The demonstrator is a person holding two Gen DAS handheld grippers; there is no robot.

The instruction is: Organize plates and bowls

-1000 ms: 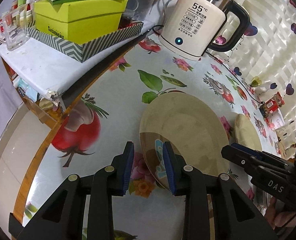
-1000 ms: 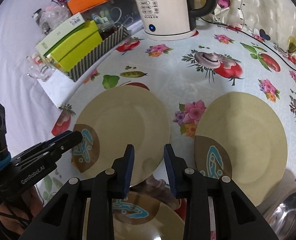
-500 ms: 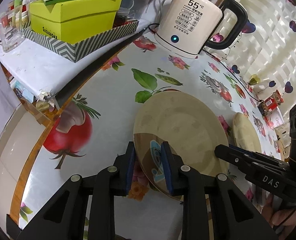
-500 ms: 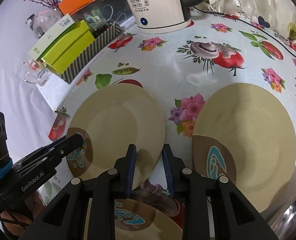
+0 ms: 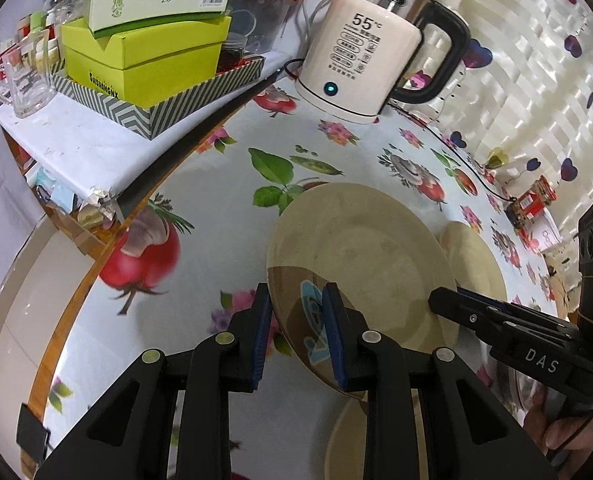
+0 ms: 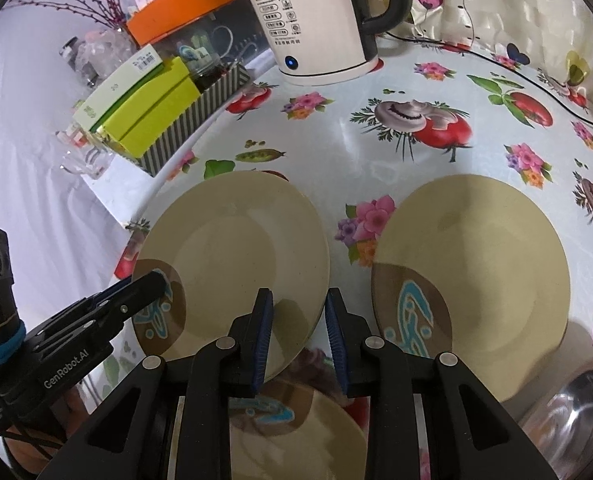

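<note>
A beige plate (image 5: pixel 360 256) with a brown and blue patch is tilted up off the flowered table. My left gripper (image 5: pixel 296 312) is shut on its near rim. The same plate shows in the right wrist view (image 6: pixel 236 264), where my right gripper (image 6: pixel 298 320) straddles its right edge with the jaws narrowly apart, not clearly pinching it. A second beige plate (image 6: pixel 472 272) lies flat to the right. A third plate (image 6: pixel 296 432) lies under my right gripper. A steel bowl (image 6: pixel 572 408) sits at the lower right.
A white electric kettle (image 5: pixel 360 68) stands at the back with its cord trailing right. A striped tray with yellow-green boxes (image 5: pixel 144 60) sits on a side shelf at the left. The table's wooden edge (image 5: pixel 80 296) runs along the left.
My left gripper has closed onto the plate's rim and lifted that side, tilting the plate. My right gripper has moved in against the plate's right edge.
</note>
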